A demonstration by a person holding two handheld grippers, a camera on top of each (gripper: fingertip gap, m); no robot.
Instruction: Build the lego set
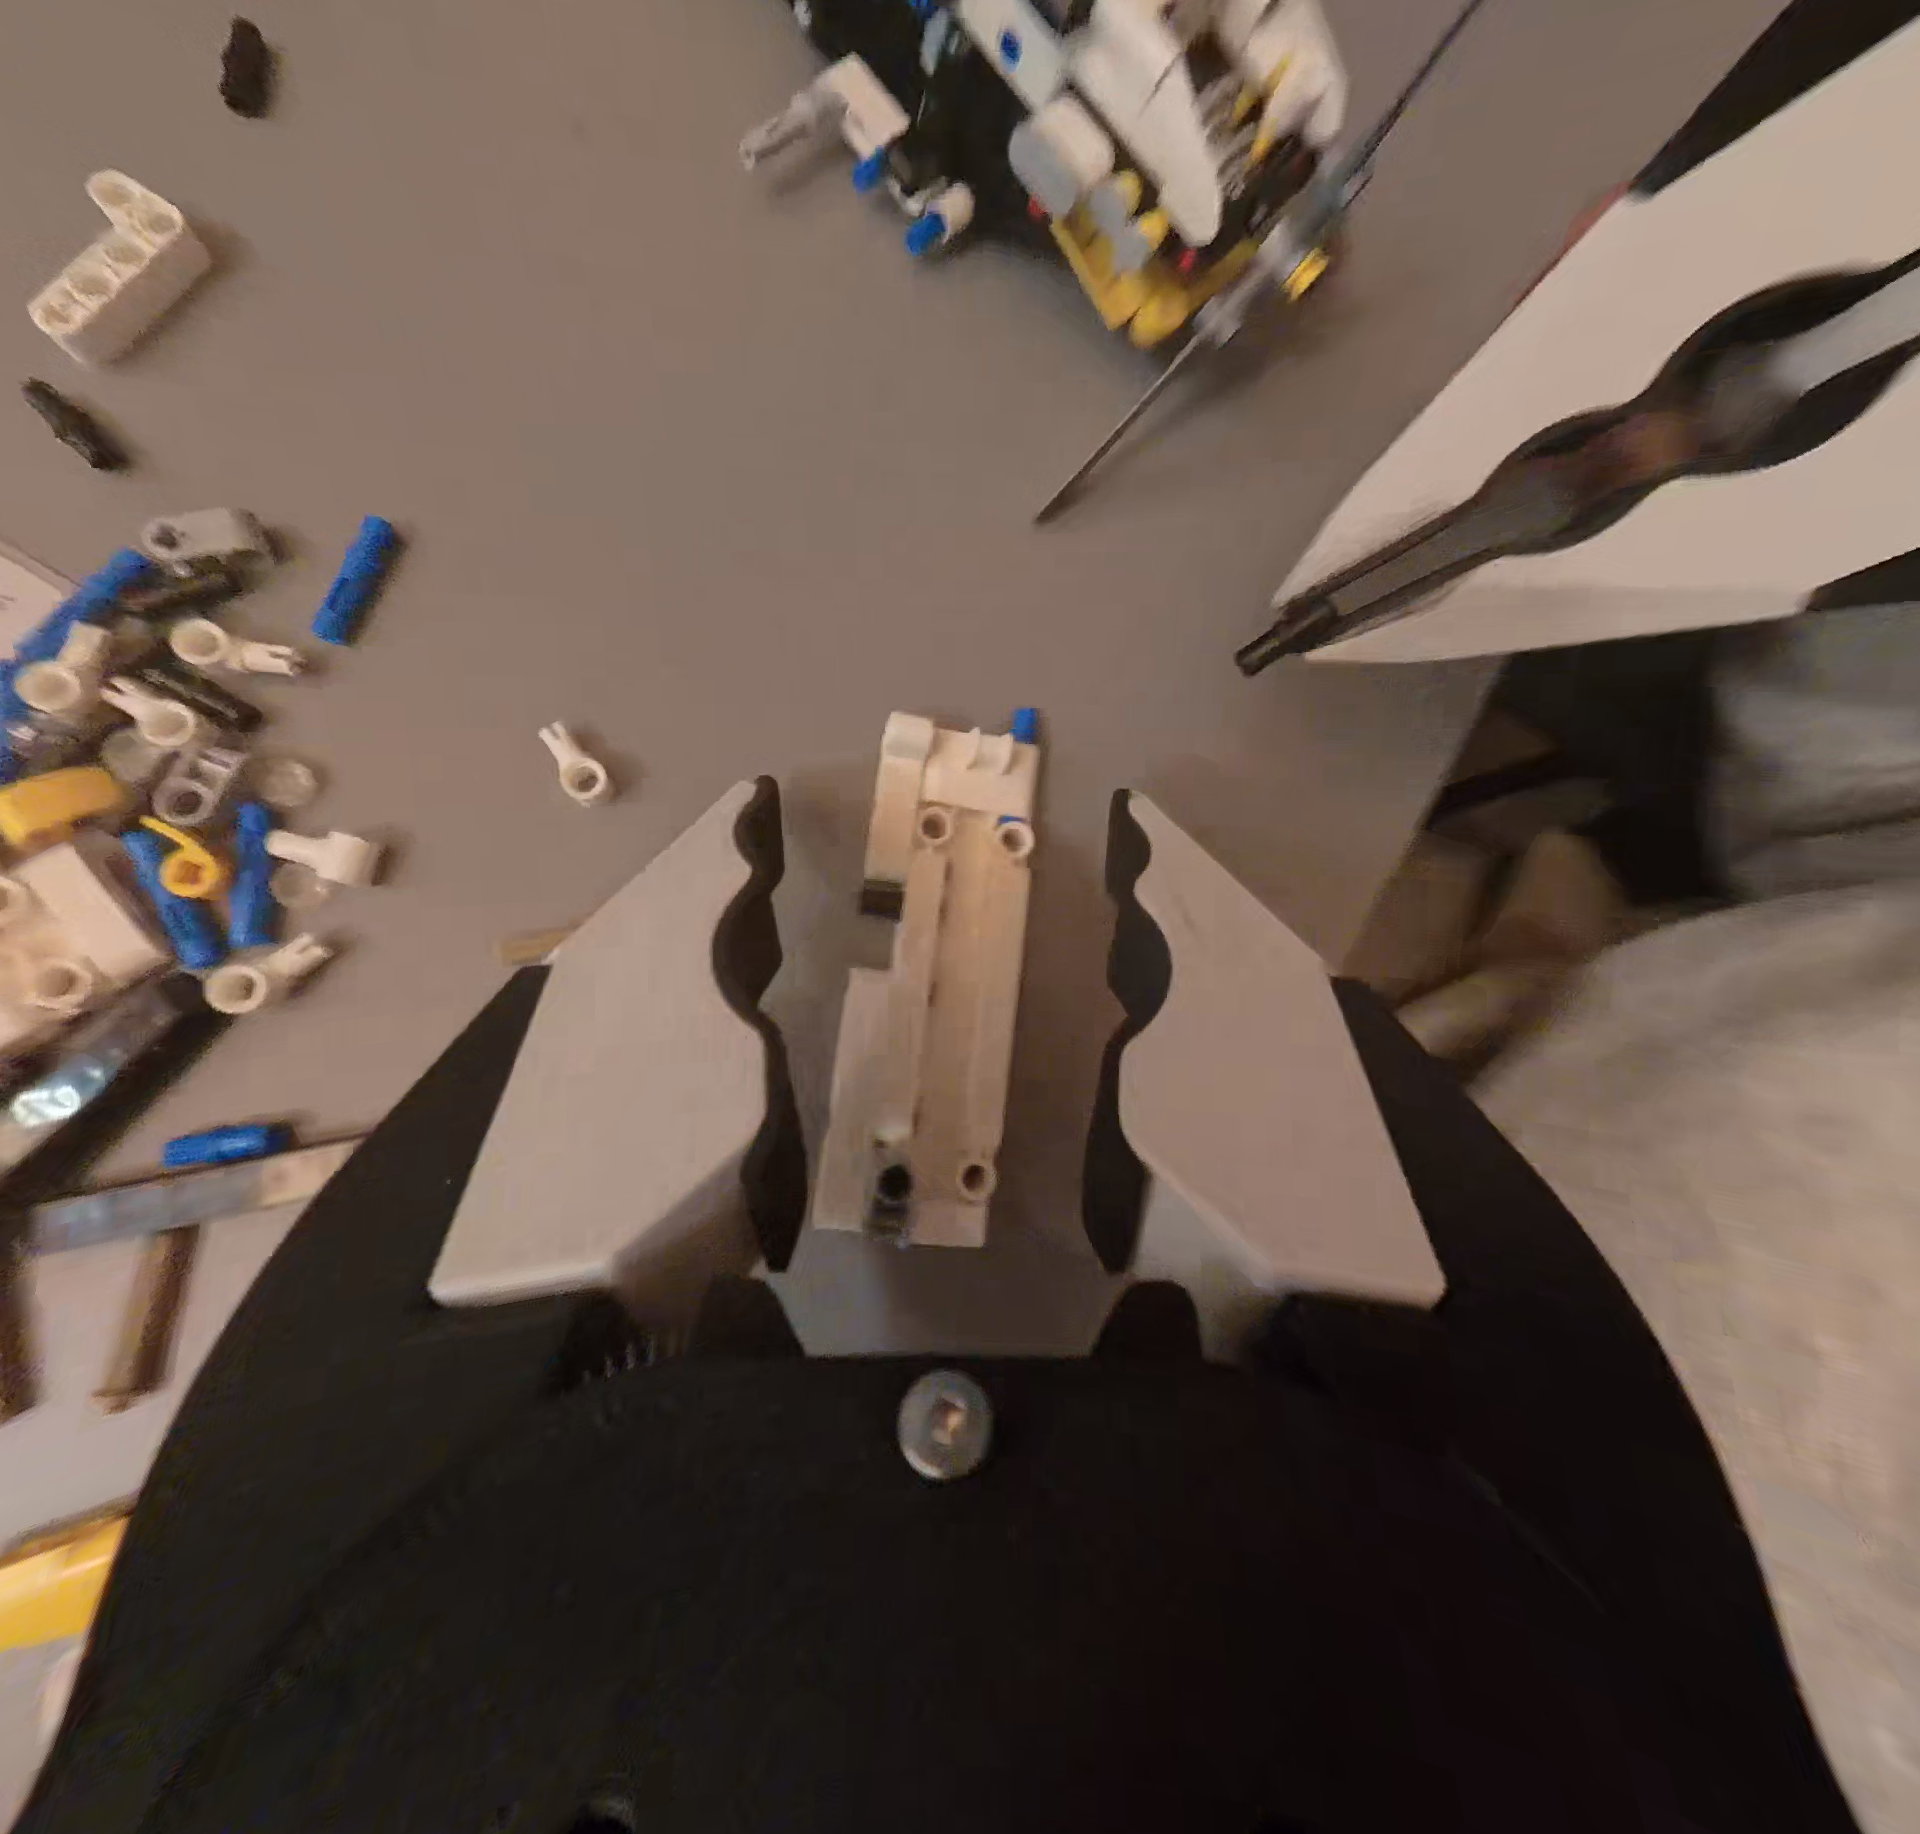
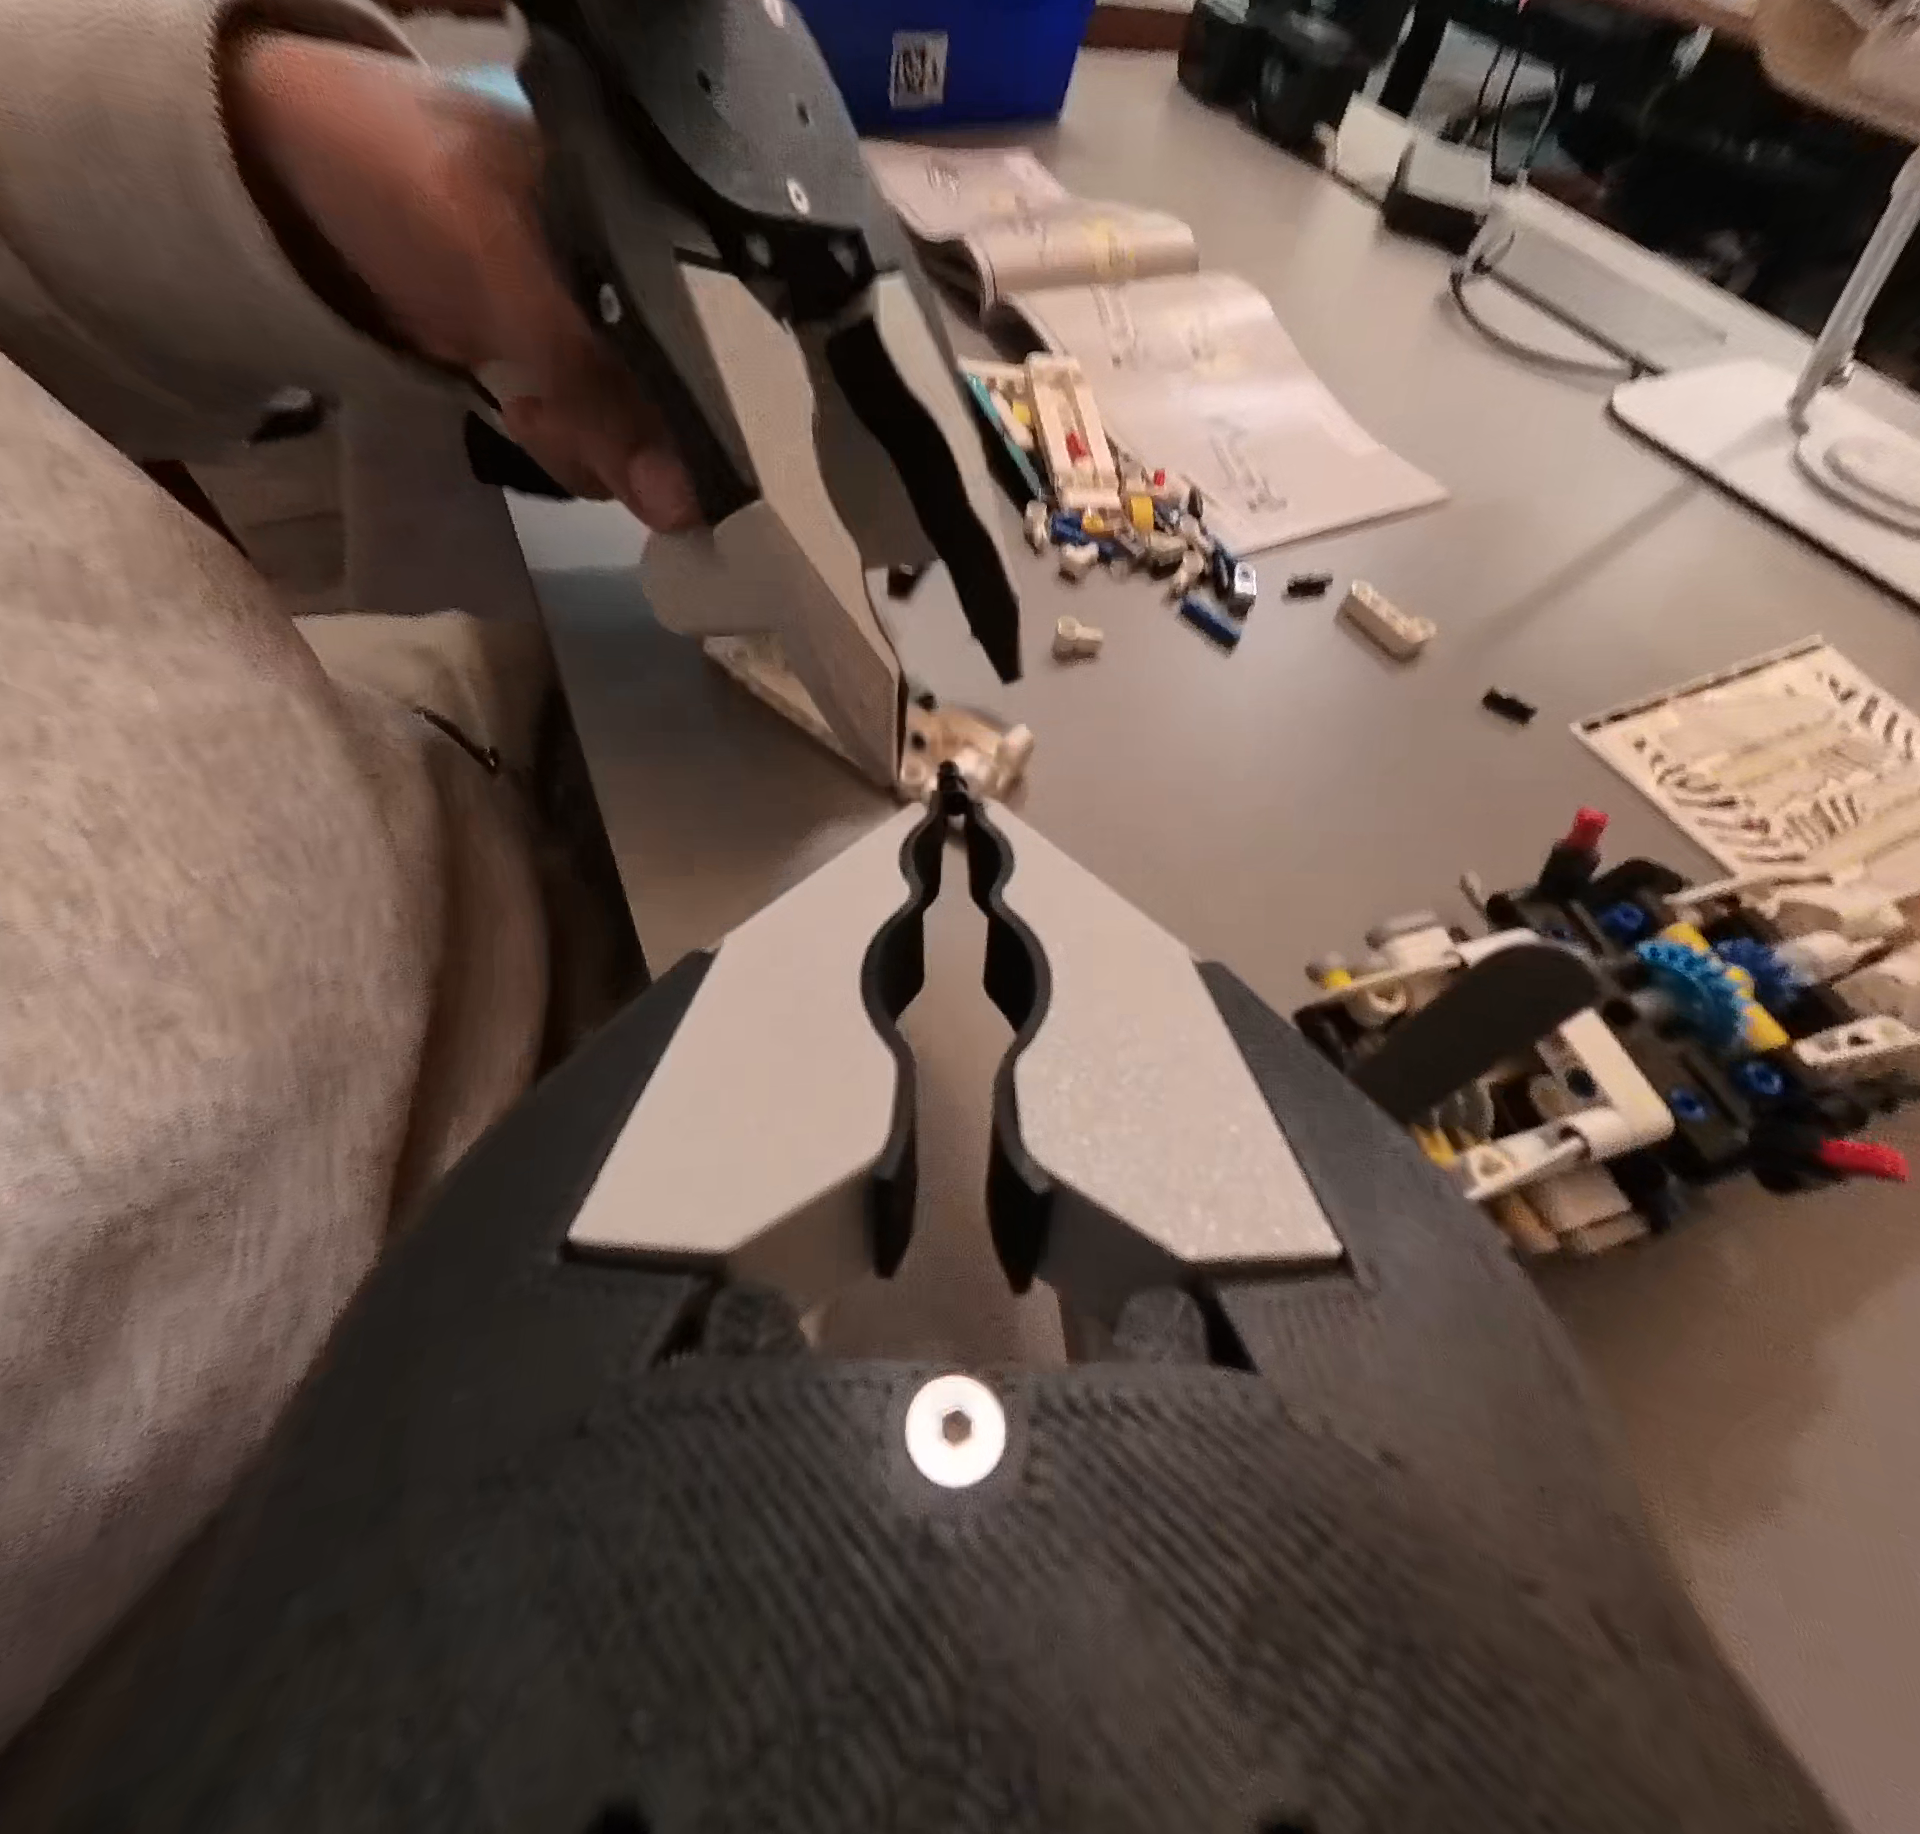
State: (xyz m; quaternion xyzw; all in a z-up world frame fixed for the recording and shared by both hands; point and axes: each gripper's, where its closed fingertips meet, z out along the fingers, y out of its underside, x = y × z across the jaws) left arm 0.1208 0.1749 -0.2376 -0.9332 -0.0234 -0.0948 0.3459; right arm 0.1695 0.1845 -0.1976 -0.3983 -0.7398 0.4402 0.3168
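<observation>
With the left gripper [image 1: 942, 805] spread wide around the white assembly [image 1: 935, 1015] — lying flat on the grey table [image 1: 623, 413], clear of both fingers — close in first, squarely across the long sides, to steady it. With the right gripper [image 2: 951, 816] pinched tight on a small black pin [image 2: 949, 778], just short of the assembly's far end, line up with a hole before pushing. Push straight along the hole, no twisting; probably easy to lose the pin sideways from so shallow a pinch at the very tips. Keep away from the half-built model [image 2: 1600, 1057] and the heap of loose parts [image 1: 156, 808], both well apart from the work.
</observation>
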